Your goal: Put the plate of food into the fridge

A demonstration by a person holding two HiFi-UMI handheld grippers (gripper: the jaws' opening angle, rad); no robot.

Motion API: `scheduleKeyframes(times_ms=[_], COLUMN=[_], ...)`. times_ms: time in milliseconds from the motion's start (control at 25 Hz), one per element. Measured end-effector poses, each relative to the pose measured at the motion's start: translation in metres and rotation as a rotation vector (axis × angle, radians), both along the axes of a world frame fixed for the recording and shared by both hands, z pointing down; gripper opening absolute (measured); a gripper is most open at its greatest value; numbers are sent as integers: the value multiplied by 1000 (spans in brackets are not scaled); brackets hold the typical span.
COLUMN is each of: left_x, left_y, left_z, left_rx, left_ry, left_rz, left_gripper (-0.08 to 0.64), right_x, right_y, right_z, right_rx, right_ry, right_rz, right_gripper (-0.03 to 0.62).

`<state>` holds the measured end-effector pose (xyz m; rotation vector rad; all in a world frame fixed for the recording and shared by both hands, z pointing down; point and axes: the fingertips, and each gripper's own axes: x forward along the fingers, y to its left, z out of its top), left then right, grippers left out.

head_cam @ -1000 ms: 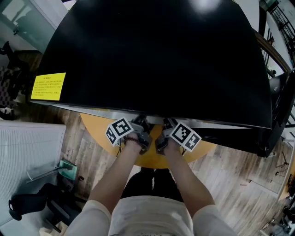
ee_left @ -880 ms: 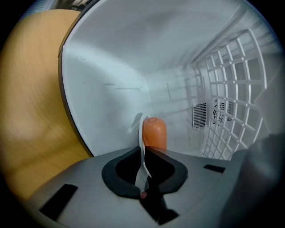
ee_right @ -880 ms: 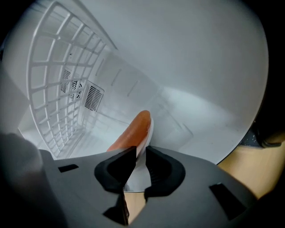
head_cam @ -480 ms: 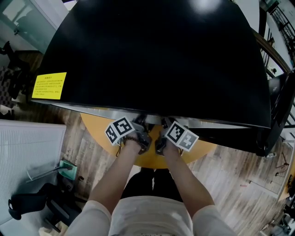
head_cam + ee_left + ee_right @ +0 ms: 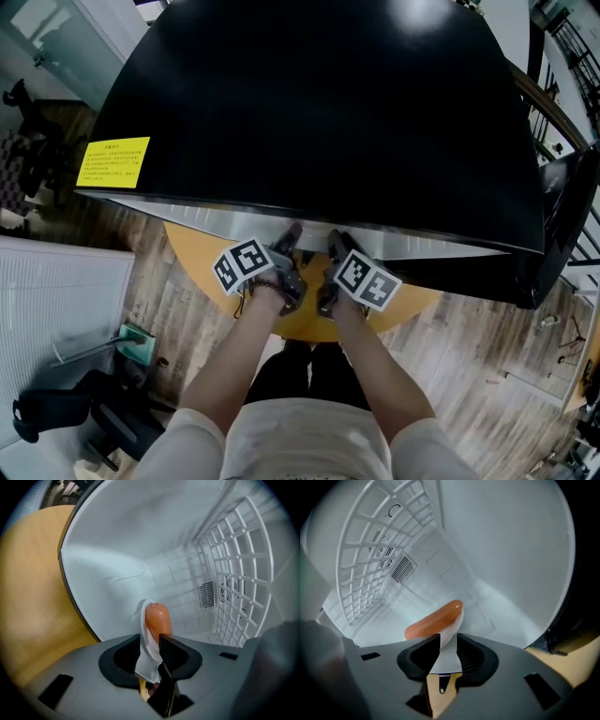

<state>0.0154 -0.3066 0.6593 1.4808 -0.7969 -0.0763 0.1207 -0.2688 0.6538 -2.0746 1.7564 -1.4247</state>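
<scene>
A white plate (image 5: 140, 617) carrying an orange sausage (image 5: 157, 618) is held inside the white cavity of the black fridge (image 5: 319, 103). My left gripper (image 5: 150, 644) is shut on the plate's near rim. The right gripper view shows the same plate (image 5: 457, 624) and sausage (image 5: 433, 620). The rim lies between the jaws of my right gripper (image 5: 447, 645), which are opening. In the head view both grippers, left (image 5: 289, 242) and right (image 5: 335, 246), reach side by side under the fridge's top edge. The plate is hidden there.
A white wire shelf (image 5: 243, 564) stands by the plate inside the fridge, with a vent (image 5: 402, 568) on the back wall. The fridge rests on a round yellow table (image 5: 192, 261). A yellow label (image 5: 113, 161) sits on its top. The floor is wooden.
The right gripper's marker cube has shifted slightly left and back toward the person. More of the fridge's white front edge shows in the head view. The left gripper has stayed put.
</scene>
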Motion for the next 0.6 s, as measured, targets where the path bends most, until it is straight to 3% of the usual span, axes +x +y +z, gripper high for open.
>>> scheduleKeyframes(times_ms=[400, 600], left_x=[-14, -23], left_y=[40, 65], left_z=[-37, -74], left_rx=[148, 334], left_ry=[-86, -221], left_rz=[84, 197], left_gripper=[121, 89], right_x=[-17, -31], right_y=[36, 57], right_z=[-36, -73], right_rx=[57, 125], right_ry=[38, 118], right_rz=[-86, -213], right_gripper=[124, 123])
